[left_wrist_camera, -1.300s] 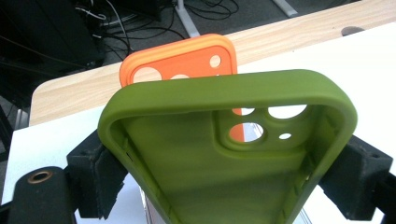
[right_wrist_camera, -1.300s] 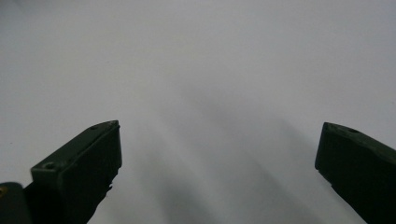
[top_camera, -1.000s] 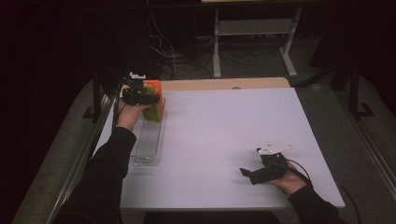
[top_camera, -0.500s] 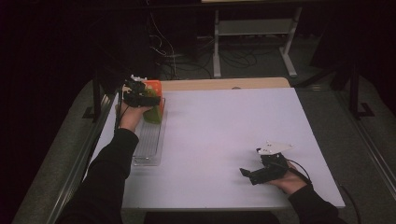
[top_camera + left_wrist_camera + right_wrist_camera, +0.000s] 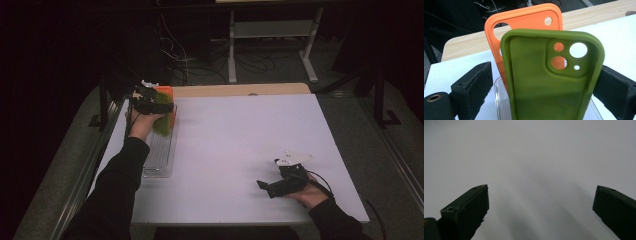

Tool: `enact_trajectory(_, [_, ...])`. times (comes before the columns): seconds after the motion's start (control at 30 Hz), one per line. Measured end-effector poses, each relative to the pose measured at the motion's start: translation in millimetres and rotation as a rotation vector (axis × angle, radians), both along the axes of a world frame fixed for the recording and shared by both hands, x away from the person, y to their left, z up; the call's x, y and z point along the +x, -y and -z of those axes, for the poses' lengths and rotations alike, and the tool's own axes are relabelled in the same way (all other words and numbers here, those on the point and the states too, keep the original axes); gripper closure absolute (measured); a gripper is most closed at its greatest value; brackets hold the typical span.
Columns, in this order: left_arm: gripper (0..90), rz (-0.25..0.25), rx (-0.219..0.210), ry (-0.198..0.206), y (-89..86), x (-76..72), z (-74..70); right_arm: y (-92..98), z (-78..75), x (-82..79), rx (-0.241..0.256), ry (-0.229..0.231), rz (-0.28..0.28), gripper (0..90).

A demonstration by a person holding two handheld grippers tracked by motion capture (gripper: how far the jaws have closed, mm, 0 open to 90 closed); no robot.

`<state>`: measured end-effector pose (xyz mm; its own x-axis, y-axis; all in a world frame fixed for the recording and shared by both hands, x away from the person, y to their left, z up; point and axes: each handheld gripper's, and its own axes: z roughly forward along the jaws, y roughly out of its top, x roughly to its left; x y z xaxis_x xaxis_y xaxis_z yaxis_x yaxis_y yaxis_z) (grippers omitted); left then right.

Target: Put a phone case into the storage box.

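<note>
We are seeing a matt, rubbery-looking green phone case and an orange phone case with the same soft, smooth finish. The left gripper is showing rough, foam-like black pads on its jaws. The tray is looking like clear, glossy plastic. The worktop is showing a smooth, matt white cover over a pale wooden edge.

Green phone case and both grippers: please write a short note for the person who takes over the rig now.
Left gripper: jaws wide open around the green phone case, right jaw touching its edge, left jaw apart.
Right gripper: open, idle low over the white table.
Green case stands upright in the clear tray, in front of the orange phone case.
Done: both cases in the tray. Left: probably only withdrawing.
</note>
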<state>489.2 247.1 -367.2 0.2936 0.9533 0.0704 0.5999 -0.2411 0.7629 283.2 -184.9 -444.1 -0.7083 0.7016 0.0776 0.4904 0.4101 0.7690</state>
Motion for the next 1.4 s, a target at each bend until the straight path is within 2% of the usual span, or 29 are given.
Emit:
enact_trajectory(0.37, [1.6, 0.008, -0.030, 0.002, -1.6, 0.6, -1.3, 0.4, 0.2, 0.1, 0.000, 0.001, -0.001, 0.0])
enact_trajectory(0.43, [1.6, 0.009, -0.046, 0.014, -2.2, -0.2, -2.7, 0.4, 0.1, 0.0, 0.000, 0.001, -0.002, 0.0])
enact_trajectory(0.53, [1.6, 0.019, -0.053, 0.029, -3.0, -2.1, -6.5, 0.4, 0.1, 0.0, 0.001, 0.001, -0.002, 0.0])
enact_trajectory(0.73, [1.6, 0.048, -0.068, 0.033, -5.7, -5.1, -12.6, 0.0, 0.3, -0.1, 0.001, 0.001, -0.001, 0.0])
enact_trajectory(0.93, [1.6, 0.112, -0.082, 0.016, -7.1, -10.0, -19.0, 0.0, 0.3, 0.0, 0.004, 0.002, 0.002, 0.0])
enact_trajectory(1.1, [1.6, 0.182, -0.105, -0.003, -7.9, -18.0, -24.2, 0.3, 0.2, 0.0, 0.003, 0.006, 0.001, 0.0])
enact_trajectory(1.17, [1.7, 0.212, -0.101, -0.010, -8.0, -22.0, -26.7, 0.4, 0.1, 0.1, 0.004, 0.005, 0.002, 0.0])
enact_trajectory(1.4, [1.7, 0.268, -0.127, -0.007, -8.4, -35.0, -31.4, 0.9, -1.1, 0.3, 0.009, 0.005, 0.005, 0.0])
